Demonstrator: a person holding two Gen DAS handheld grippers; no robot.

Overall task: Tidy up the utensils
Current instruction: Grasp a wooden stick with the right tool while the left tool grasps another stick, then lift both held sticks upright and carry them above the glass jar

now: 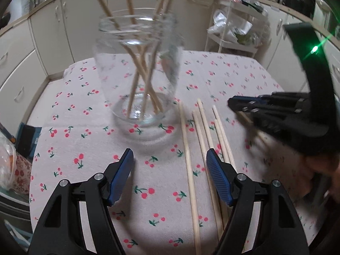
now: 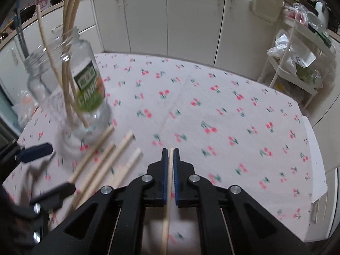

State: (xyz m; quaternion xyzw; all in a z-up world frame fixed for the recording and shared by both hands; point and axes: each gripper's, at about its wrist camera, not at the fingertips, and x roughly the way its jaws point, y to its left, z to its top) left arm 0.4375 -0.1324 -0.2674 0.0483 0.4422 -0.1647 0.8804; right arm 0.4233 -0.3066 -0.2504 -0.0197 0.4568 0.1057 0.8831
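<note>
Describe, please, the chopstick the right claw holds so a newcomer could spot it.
On the cherry-print tablecloth, right of the clear glass jar, loose pale wooden chopsticks lie flat. The held chopstick alone is pinched between the right claw's blue pads.

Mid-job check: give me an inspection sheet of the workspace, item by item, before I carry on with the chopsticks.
Surface: table under a cherry-print cloth.
Job's things: glass jar upright, several chopsticks standing in it; loose chopsticks lying side by side to the jar's right.
Clutter: nothing seen on the cloth besides the job's things.
Grippers: left gripper open, empty, before the jar; right gripper shut on a single chopstick.
Cables: nothing seen.
Surroundings: pale cabinets behind the table; white rack with bags at the right.
</note>
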